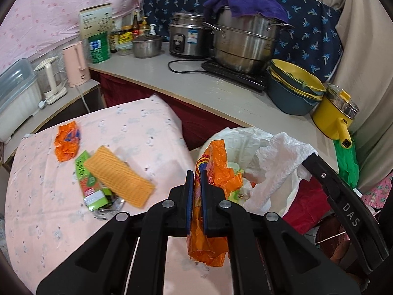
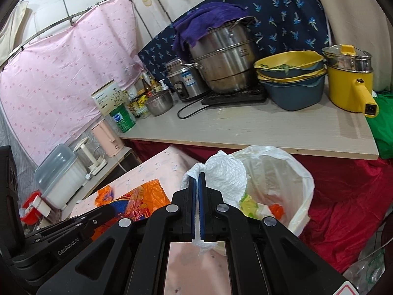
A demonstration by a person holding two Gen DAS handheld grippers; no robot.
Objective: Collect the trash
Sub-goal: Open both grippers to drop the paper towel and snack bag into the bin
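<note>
Trash is in both claws and the rest is split between table and bin.

Left wrist view: our left gripper (image 1: 197, 179) is clenched on an orange wrapper (image 1: 211, 209), which hangs down through the jaws at bottom centre. The bin bag (image 1: 235, 137) sits centre right, just beyond the table edge, already holding scraps. Left on the pink tablecloth (image 1: 147, 132): a second orange wrapper (image 1: 66, 143), a green carton (image 1: 91, 182) and a yellow cloth (image 1: 118, 177) lying across it, all left of centre. The right gripper comes in at the right edge, with a white paper towel (image 1: 282, 159) over the bag.

Right wrist view: our right gripper (image 2: 197, 182) is clamped on the paper towel, held at the bag's near rim, centre frame. The bag mouth opens to the right of the jaws.

We judge this the drop-off step. Next: get both loads squarely over the bag mouth, then release. The wrapper looks short of the rim.
</note>
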